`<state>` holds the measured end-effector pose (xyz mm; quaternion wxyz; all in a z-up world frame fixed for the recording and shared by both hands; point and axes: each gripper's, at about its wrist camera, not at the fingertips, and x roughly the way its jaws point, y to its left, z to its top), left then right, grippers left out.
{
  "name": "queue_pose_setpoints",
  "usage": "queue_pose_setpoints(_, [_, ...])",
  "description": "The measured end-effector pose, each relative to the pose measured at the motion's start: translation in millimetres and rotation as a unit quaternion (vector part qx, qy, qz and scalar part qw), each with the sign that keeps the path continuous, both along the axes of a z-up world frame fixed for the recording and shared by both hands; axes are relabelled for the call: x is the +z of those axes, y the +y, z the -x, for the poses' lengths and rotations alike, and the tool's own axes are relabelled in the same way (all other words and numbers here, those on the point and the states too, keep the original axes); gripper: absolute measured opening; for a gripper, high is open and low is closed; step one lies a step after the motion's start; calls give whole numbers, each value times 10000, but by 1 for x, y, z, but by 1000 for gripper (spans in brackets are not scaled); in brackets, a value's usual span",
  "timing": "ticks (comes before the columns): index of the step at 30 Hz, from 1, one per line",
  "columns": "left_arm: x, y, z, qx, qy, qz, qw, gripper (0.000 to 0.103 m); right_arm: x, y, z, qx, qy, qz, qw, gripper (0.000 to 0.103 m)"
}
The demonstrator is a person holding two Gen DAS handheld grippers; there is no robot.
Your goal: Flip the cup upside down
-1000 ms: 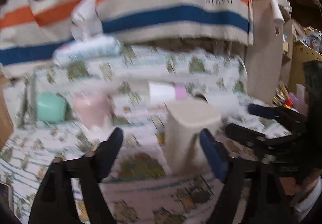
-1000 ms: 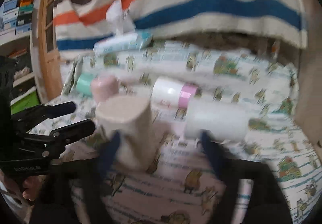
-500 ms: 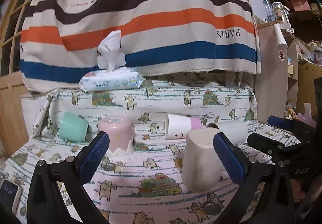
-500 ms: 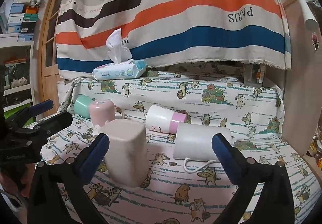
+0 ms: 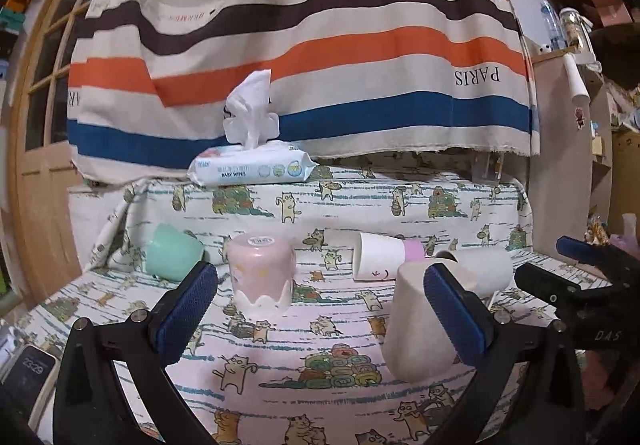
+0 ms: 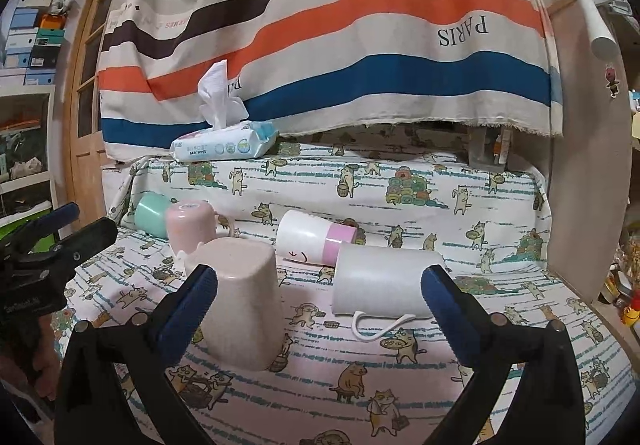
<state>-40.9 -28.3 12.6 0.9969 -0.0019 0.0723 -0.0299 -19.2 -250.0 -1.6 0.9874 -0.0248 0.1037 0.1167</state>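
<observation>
Left wrist view: the left gripper (image 5: 320, 309) is spread wide and holds nothing. The beige cup (image 5: 416, 329) stands upside down on the cat-print cloth (image 5: 304, 385), partly behind the right pad. A pink cup (image 5: 260, 273) stands inverted farther back, beside a green cup (image 5: 172, 257) on its side.

Right wrist view: the right gripper (image 6: 320, 309) is also wide apart, empty. The beige cup (image 6: 240, 301) stands mouth-down just behind the left pad; a white mug (image 6: 384, 281) lies on its side near it.

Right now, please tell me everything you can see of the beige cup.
The beige cup is plain, matte, plastic-looking, with no handle in view. It stands upside down on the cat-print cloth, flat base up, widening toward the rim. No gripper touches it; both are open. The white mug lies on its side nearby.
</observation>
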Motion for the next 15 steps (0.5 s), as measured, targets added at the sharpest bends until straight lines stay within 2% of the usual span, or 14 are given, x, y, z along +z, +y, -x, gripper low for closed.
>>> queue_pose_setpoints(15, [-2,2,-6,104,152,5,9998,103,-1,1,-3,-6,92,8,10000,103])
